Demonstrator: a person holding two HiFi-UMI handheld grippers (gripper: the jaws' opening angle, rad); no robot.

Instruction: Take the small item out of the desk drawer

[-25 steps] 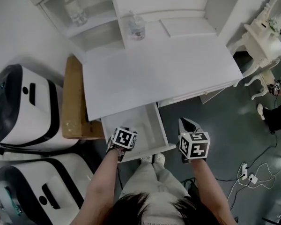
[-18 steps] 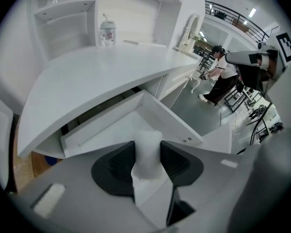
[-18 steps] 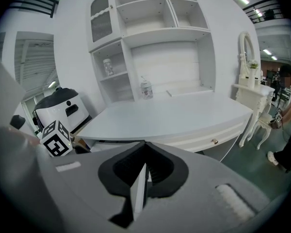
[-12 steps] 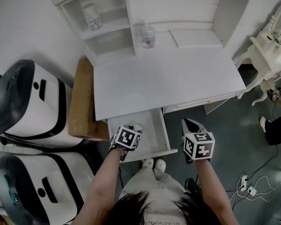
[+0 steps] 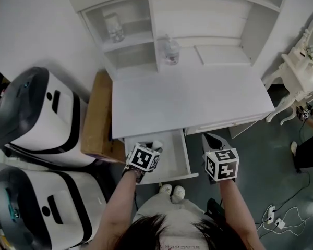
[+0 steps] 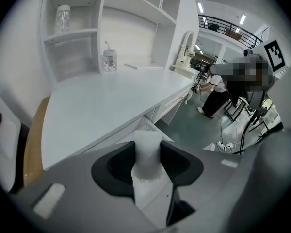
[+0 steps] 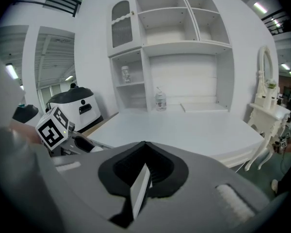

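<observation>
At lower centre, the left gripper [image 5: 154,147] clamps a small white item [image 6: 146,152] between its fingers [image 6: 120,162] over the open white desk drawer [image 5: 175,159], while the right gripper [image 7: 144,173], at lower right, is closed and empty.

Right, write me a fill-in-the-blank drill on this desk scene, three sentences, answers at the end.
1. The left gripper is shut on a small ____ item.
2. The desk drawer stands ____.
3. The right gripper is shut and holds ____.

Missing words: white; open; nothing.
</observation>
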